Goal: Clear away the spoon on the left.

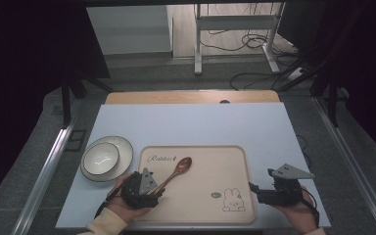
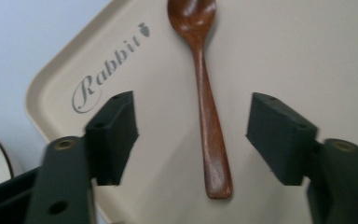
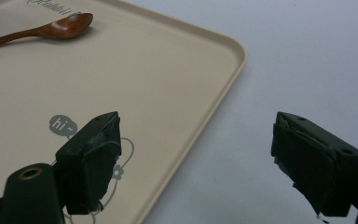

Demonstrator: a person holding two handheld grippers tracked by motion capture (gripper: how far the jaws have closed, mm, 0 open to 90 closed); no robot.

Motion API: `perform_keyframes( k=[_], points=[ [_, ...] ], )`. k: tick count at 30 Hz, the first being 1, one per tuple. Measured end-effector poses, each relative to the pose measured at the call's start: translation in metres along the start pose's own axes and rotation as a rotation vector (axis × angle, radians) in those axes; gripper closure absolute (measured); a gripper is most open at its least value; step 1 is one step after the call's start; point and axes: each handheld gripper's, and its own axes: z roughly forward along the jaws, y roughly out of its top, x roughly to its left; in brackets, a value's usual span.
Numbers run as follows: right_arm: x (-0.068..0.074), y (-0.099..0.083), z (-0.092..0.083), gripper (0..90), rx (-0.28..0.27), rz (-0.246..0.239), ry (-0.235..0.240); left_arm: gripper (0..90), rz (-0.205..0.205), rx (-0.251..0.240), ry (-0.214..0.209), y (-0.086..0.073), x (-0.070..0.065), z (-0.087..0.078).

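At the far left a bowl [image 1: 100, 159] on a plate [image 1: 123, 147] sits on the desk [image 1: 191, 122], not yet on the tray [image 1: 200, 196]. The spoon [image 1: 176, 171] already lies flat on the tray, so that part looks done. The left tool [image 2: 193, 135] hangs low over the spoon's handle, its jaws wide apart, touching nothing. The right tool [image 3: 196, 158] waits open over the tray's right edge, holding nothing.

Brown wooden spoon [image 2: 208, 116], lying flat on beige tray [image 2: 307, 56], bowl up
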Motion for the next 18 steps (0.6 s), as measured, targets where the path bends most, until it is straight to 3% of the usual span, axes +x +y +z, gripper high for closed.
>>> perform_keyframes(
  k=[5,9,14,18],
  points=[
    [0.0,0.0,0.0,16.1,-0.002,-0.001,-0.001,19.7,-0.037,-0.014,-0.019,0.001,0.002,-0.002],
    [0.001,0.0,0.0,16.1,-0.003,-0.005,0.001,19.4,-0.059,-0.038,-0.039,0.003,0.003,-0.005],
    [0.0,0.0,0.002,16.1,-0.003,0.001,0.004,19.1,-0.078,-0.071,-0.025,0.007,0.005,-0.012],
    [-0.001,0.002,0.005,16.2,-0.015,0.005,0.015,19.3,-0.12,-0.103,-0.017,0.01,0.011,-0.026]
  ],
)
